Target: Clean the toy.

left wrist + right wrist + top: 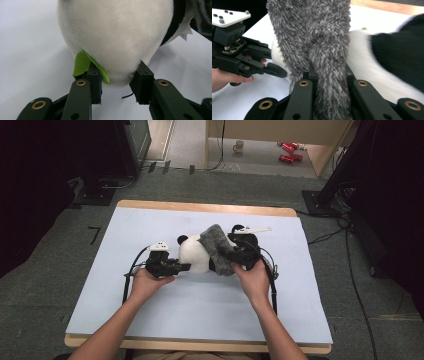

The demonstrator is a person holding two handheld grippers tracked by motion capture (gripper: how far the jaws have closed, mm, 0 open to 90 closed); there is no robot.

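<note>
A black-and-white panda plush (196, 254) lies on its side in the middle of the pale sheet (150, 315). A grey fuzzy cloth (216, 246) is draped across its body. My left gripper (186, 267) comes in from the left, and its jaws pinch the plush's white rounded end (117, 37) beside a small green felt leaf (81, 63). My right gripper (231, 256) is at the plush's right side, shut on a fold of the grey cloth (329, 82) that rises between its jaws. The left gripper (282, 72) is also seen in the right gripper view, at the left.
The sheet covers a wooden table (200, 208) with bare sheet all around the plush. On the floor beyond the table stand a mug (239, 146) and red cans (289, 151). Dark equipment stands and cables (350, 245) flank the table.
</note>
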